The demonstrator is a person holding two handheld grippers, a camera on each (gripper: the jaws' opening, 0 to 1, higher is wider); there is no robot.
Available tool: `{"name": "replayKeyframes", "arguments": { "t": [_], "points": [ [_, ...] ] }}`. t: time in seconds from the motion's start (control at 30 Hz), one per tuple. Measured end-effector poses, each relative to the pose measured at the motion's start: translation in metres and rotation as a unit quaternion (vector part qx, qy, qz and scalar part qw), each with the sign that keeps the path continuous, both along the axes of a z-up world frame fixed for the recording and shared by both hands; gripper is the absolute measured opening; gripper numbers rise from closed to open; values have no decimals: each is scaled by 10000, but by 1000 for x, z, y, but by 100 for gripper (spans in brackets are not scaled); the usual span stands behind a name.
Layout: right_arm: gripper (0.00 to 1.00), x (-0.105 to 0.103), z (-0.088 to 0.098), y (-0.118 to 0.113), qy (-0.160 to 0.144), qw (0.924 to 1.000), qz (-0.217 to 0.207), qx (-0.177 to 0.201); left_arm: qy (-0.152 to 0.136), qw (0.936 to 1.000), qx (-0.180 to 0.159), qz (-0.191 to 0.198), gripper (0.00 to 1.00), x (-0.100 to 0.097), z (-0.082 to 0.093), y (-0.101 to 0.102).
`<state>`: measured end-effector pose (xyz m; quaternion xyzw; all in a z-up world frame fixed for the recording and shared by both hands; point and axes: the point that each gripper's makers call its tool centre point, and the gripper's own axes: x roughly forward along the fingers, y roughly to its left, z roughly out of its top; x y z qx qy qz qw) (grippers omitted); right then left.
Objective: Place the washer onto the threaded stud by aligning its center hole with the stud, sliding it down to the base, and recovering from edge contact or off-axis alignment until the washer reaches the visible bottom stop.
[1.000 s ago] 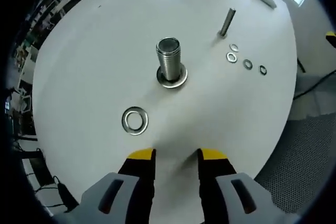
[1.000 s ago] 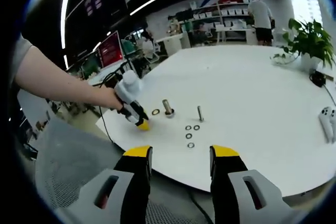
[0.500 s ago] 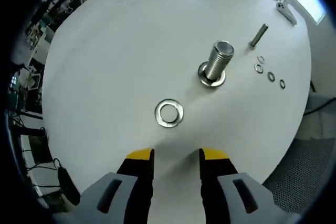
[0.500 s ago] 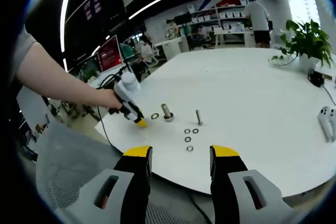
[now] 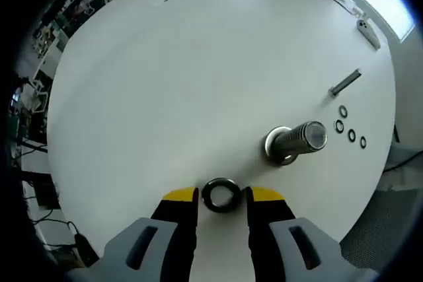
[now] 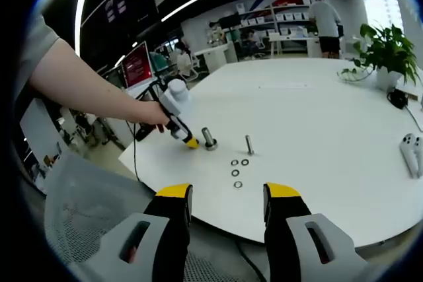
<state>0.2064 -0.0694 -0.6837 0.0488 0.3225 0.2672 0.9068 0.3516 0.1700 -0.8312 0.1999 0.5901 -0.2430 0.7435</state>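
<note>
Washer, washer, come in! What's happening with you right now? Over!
Left gripper open, fingers astride the washer, flat on table. Right gripper open, idle. Threaded stud close by, path open.

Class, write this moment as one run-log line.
left gripper: open, straddling washer | stud: bare | right gripper: open, idle

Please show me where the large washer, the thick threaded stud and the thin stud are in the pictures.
Large washer (image 5: 221, 195): left gripper view, on its flat ring, between the jaws.
Thick threaded stud (image 5: 299, 140): left gripper view, on its threaded shaft.
Thin stud (image 5: 345, 82): left gripper view, on the middle of its shaft.
</note>
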Motion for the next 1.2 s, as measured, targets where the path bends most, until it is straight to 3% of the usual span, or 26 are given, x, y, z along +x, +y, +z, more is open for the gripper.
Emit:
{"name": "replayKeyframes", "arguments": {
  "t": [0.27, 0.43, 0.57, 0.73, 0.87, 1.1, 1.2],
  "points": [
    [45, 0, 0, 0, 6, 10000, -20, 16, 141, 9995, 160, -218, 21, -6, -1, -2],
    [45, 0, 0, 1, 3, 10000, 5, 6, 113, 9998, 65, -118, 21, -17, 0, -7],
    [45, 0, 0, 1, 4, 10000, 4, 5, 348, 9977, 208, -541, 21, -38, -1, -13],
    [45, -1, 1, 1, -1, 10000, 16, 1, 285, 9973, 186, -651, 21, -58, -1, -23],
    [45, -1, 1, 2, -3, 10000, 53, -9, 392, 9938, 215, -1019, 21, -63, -4, -22],
    [44, -2, 1, 3, -5, 10000, 90, -9, 305, 9929, 211, -1131, 24, -63, -7, -21],
    [44, -2, 1, 3, -7, 10000, 73, 4, 358, 9889, 281, -1414, 25, -63, -9, -21]
  ]
}}
